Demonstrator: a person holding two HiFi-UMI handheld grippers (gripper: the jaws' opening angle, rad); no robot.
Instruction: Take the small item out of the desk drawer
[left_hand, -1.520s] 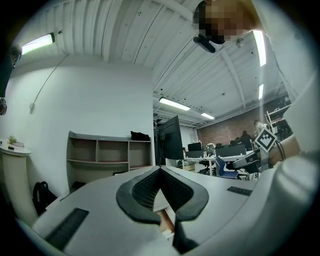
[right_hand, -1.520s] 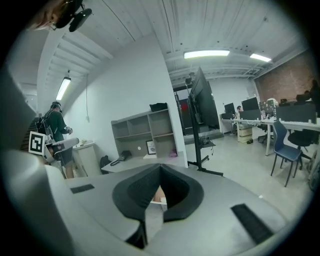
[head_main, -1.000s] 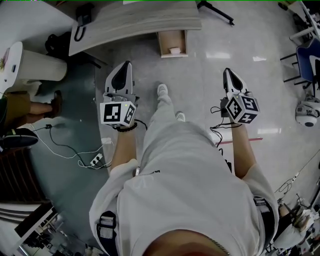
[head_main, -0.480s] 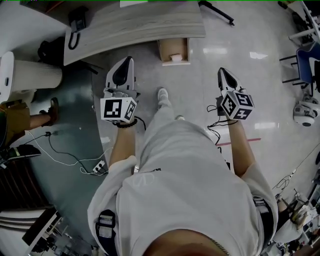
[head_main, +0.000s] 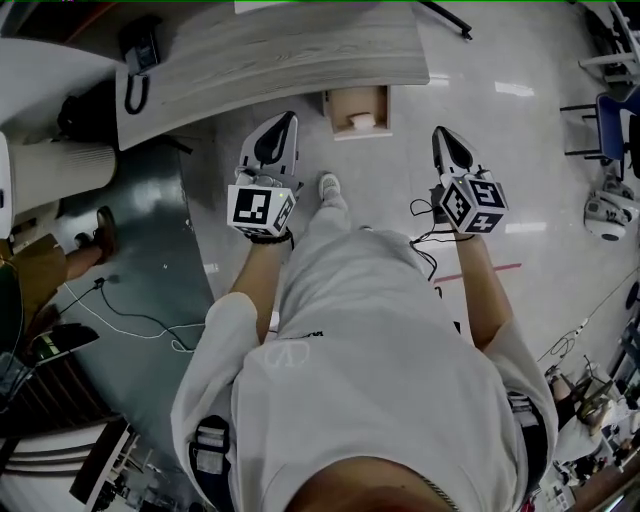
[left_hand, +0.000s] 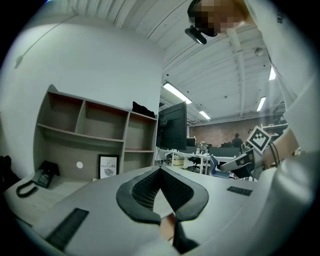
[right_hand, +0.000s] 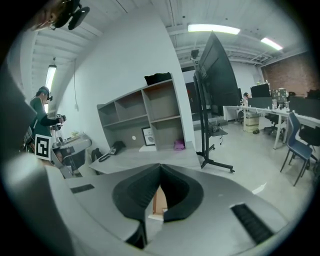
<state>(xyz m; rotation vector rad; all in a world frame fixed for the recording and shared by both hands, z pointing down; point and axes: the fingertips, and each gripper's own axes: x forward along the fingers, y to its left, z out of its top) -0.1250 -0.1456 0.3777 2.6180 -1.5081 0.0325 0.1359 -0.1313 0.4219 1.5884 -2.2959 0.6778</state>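
Desk drawer (head_main: 331, 112) nearer left gripper (head_main: 288, 121) now

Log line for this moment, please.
drawer: open | item: inside drawer | left tongs: shut, empty, short of drawer | right tongs: shut, empty, short of drawer

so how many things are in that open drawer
1: a small pale item lies in the open drawer, which sticks out from under the desk in the head view. The drawer's back end may run under the desk, so more could be hidden.
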